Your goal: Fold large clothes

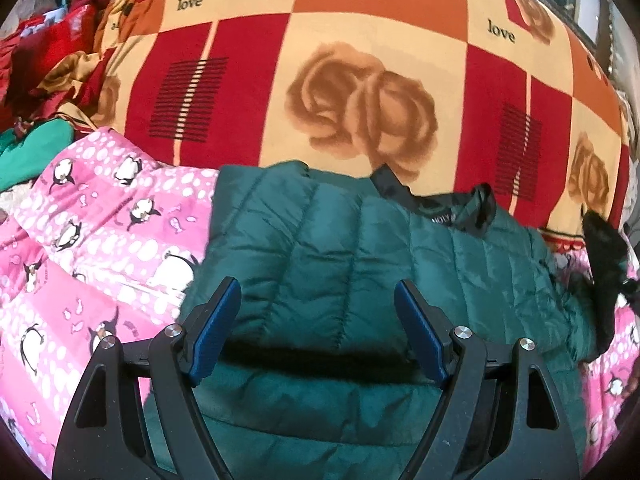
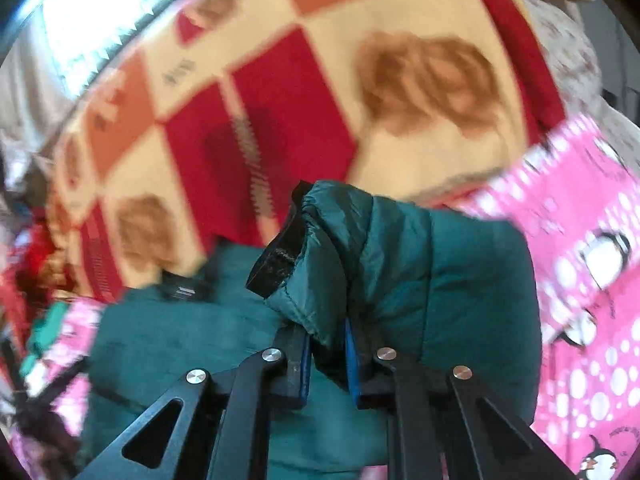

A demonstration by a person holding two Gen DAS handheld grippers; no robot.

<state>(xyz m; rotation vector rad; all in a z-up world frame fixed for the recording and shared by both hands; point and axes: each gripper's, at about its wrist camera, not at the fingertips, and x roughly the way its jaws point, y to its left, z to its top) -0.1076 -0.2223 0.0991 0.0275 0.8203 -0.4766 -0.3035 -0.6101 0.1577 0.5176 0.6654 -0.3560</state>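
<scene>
Your green jacket (image 1: 340,240) is quilted, slightly glossy cloth with a black trim. Blanket (image 1: 360,80) under it looks soft, fuzzy, matt. Pink quilt (image 1: 100,220) is smooth printed cloth. Your left gripper (image 1: 318,312): matt black plastic, shiny metal pins, blue pads.

Ahead of the tool spreads a checked blanket (image 1: 360,92) of red, orange and cream squares with brown roses, a pink penguin-print quilt (image 1: 92,240) lies below and left of it, and crumpled red cloths (image 1: 48,52) sit far left.

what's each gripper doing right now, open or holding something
left gripper: open, above the green puffer jacket, holding nothing
right gripper: shut on the jacket's sleeve cuff
</scene>
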